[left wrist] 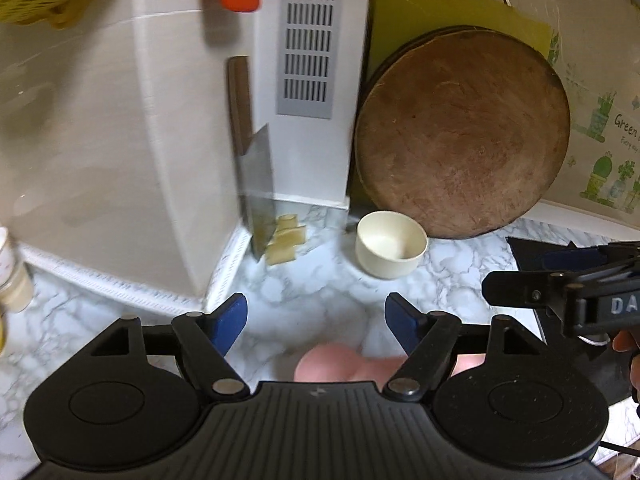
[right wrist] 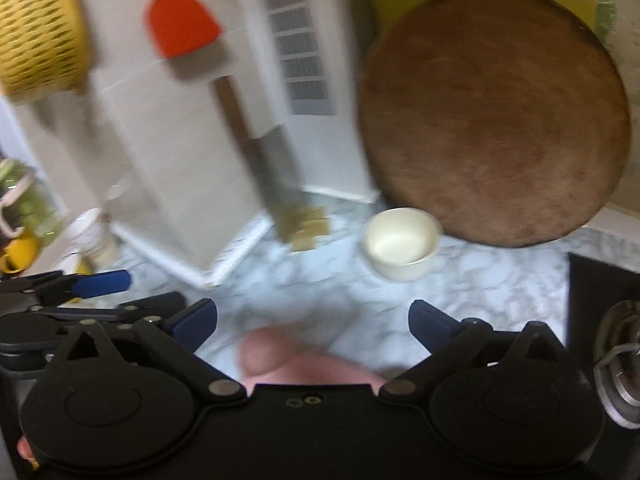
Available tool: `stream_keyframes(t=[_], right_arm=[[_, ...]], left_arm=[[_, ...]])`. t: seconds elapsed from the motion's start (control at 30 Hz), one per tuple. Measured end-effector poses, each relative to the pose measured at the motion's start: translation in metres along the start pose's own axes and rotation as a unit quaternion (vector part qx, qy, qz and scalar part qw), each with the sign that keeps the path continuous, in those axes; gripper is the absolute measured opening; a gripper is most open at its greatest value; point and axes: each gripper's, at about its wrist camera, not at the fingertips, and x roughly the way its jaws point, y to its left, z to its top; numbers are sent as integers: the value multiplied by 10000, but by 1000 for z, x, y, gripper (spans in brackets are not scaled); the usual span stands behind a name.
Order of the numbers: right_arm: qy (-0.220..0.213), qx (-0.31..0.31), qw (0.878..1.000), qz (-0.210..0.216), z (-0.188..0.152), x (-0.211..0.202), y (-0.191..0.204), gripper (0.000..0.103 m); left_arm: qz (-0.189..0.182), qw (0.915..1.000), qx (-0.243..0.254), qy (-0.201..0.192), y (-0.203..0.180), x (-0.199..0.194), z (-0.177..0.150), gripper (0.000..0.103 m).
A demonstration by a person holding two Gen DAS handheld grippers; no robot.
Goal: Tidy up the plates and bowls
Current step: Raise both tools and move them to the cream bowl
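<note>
- While the left wrist view looks down over the marbled desk (left wrist: 304,280), the left tool (left wrist: 316,320) hangs with its blue pads apart and nothing between them; only bare desk and a blurred pinkish shape, too unclear to name, show below the gap.
- From this tool the cream bowl (left wrist: 391,245) lies ahead and a little to the right, upright on the desk, mouth up, just in front of the round wooden board (left wrist: 464,132) leaning on the wall. Being round, the bowl has no long axis to line up with.
- At the right edge of the same view the right tool (left wrist: 576,276) comes in side-on, beside the bowl's right flank but clear of it.
- Seen through the blurred right wrist view, the right tool (right wrist: 314,326) also stands wide apart and empty.
- Here the bowl (right wrist: 402,242) sits ahead and slightly right of the gap, near the board's (right wrist: 492,116) lower edge.
- The left tool (right wrist: 104,282) shows at the left, farther off from the bowl.
- Judged from both views, the right tool is the better placed for the bowl: a forward reach, pads straddling the rim.
</note>
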Motion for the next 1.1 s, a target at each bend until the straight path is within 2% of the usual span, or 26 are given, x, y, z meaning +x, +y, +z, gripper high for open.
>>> stream_keyframes(t=[0.2,0.33,0.6,1.0,1.1], right_arm=[[25,417,9983,-406,13,29,-53,102],[34,673,9956,-649,24,55,-82,100],[241,1085,9903,-839,43,113,-122,97],[647,1473,9824,-951,50,192,-150,79],[709,1582,9799,-985,51,206,-155,70]], left_arm=[[-1,9999,94,99,-24,50,22,76],[-85,9994,-43,328,-30,90,38,76],[58,9974,-177,702,-44,172,55,76],[233,9925,-453,1111,-48,259,63,75],[270,9917,-441,1181,-49,272,64,74]])
